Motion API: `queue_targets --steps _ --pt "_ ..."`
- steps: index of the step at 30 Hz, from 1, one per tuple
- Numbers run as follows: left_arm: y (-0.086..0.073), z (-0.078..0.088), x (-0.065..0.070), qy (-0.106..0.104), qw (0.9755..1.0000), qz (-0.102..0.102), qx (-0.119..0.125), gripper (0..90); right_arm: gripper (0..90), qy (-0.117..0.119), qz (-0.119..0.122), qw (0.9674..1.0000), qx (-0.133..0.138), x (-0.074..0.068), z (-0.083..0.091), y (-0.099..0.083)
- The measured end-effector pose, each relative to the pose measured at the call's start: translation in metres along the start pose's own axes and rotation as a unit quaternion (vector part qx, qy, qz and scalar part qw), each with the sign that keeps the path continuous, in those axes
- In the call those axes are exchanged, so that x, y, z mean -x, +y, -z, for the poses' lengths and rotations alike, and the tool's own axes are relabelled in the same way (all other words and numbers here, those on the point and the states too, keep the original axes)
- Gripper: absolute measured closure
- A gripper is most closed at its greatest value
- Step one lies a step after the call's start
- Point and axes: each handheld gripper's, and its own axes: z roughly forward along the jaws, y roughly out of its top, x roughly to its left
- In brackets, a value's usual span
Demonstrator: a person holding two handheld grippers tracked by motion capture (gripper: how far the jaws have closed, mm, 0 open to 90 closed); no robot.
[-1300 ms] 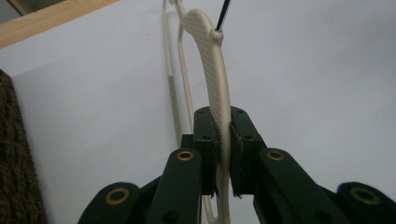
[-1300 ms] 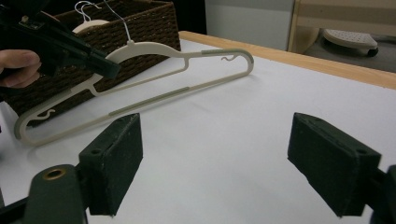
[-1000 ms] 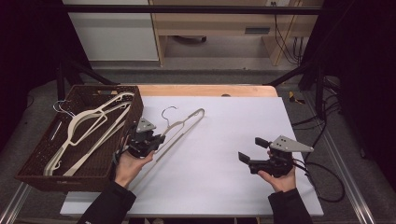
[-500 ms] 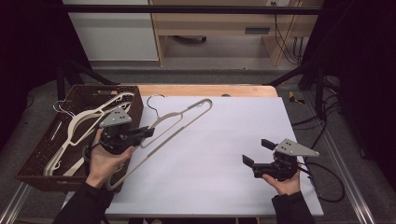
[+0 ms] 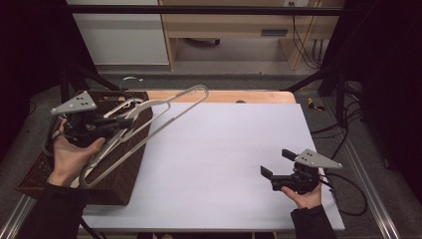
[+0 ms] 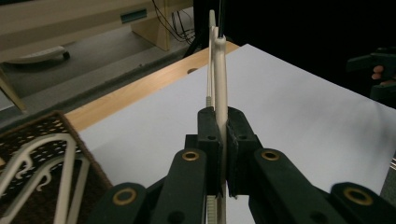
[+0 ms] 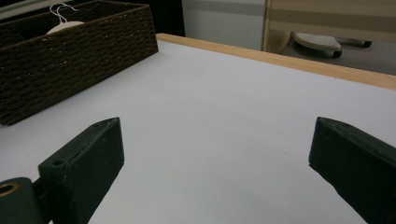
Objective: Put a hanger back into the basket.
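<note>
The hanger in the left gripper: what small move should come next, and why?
Probably lower the hanger into the basket. The left gripper is shut on it and holds it raised over the basket, where other hangers already lie. The right gripper is open and holds nothing.

A white sheet [image 5: 219, 164] covers the light wooden tabletop [image 5: 234, 96]. Beyond it stand a pale wooden cabinet [image 5: 234, 25] (cables [image 5: 303, 35] beside it) and a grey carpeted floor [image 5: 209, 79].

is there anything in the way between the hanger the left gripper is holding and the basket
Nothing visible blocks it. The left gripper is shut on the hanger, which hangs in the air, partly over the open top of the basket. Other hangers already lie inside, so it would land on them. The right gripper is open, far off over the table.
</note>
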Motion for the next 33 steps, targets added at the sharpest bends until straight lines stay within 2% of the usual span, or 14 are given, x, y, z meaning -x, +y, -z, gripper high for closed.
queue_targets --steps 7,10,16,22,26,33 --pt "-0.006 0.024 -0.038 0.022 0.9997 0.004 0.007 86.3 3.2 0.000 0.001 1.0000 -0.004 0.000 -0.002 -0.001" --pt "-0.013 0.031 -0.054 0.038 0.9992 0.009 0.006 86.3 3.2 -0.001 0.000 1.0000 -0.004 0.000 -0.003 -0.001" --pt "-0.030 0.039 -0.081 0.050 0.9980 0.035 0.015 86.3 3.2 0.000 0.002 1.0000 -0.007 0.000 -0.004 -0.002" --pt "-0.050 0.044 -0.103 0.064 0.9969 0.046 0.003 86.3 3.3 0.001 0.006 0.9999 -0.010 0.001 -0.005 -0.003" --pt "-0.062 0.045 -0.116 0.070 0.9955 0.064 -0.001 86.3 3.3 -0.001 0.001 0.9999 -0.010 0.001 -0.006 -0.003" --pt "-0.080 0.050 -0.129 0.086 0.9928 0.081 -0.017 86.3 3.3 0.000 0.001 1.0000 -0.009 0.001 -0.006 -0.003"
